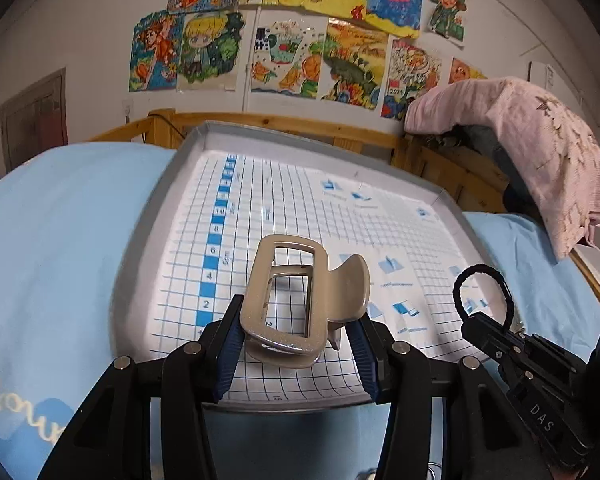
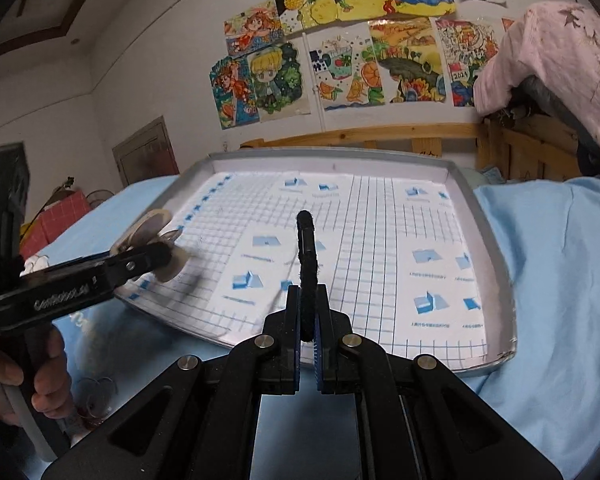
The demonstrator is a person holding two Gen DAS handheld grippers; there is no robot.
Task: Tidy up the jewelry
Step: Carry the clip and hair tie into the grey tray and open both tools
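**Two hair pieces held over the gridded tray**

A shallow grey tray (image 1: 168, 184) is set on a light blue bed sheet (image 1: 60, 240), and a white sheet with a blue grid (image 2: 380, 240), small blue diagrams and printed numbers (2, 4, 6, 8 are legible along its left edge) is laid inside it. Behind the tray a wooden bed frame (image 1: 340, 130) is seen, with a pink garment (image 1: 540, 152) draped over its right end. About ten children's drawings (image 1: 292, 28) are pinned to the wall; "2024" can be read on one.

One beige claw hair clip (image 1: 300, 300) is clamped between the blue pads of the left gripper (image 1: 296, 340), over the tray's near edge towards its left corner. One black braided hair tie (image 2: 308, 268) is pinched between the nearly closed fingers of the right gripper (image 2: 308, 320), standing upright over the near edge towards the middle. In the left wrist view the tie's loop is seen at the right, with "DAS" printed on the right gripper's body. Pale lettering is seen on the sheet at the left, only partly readable.
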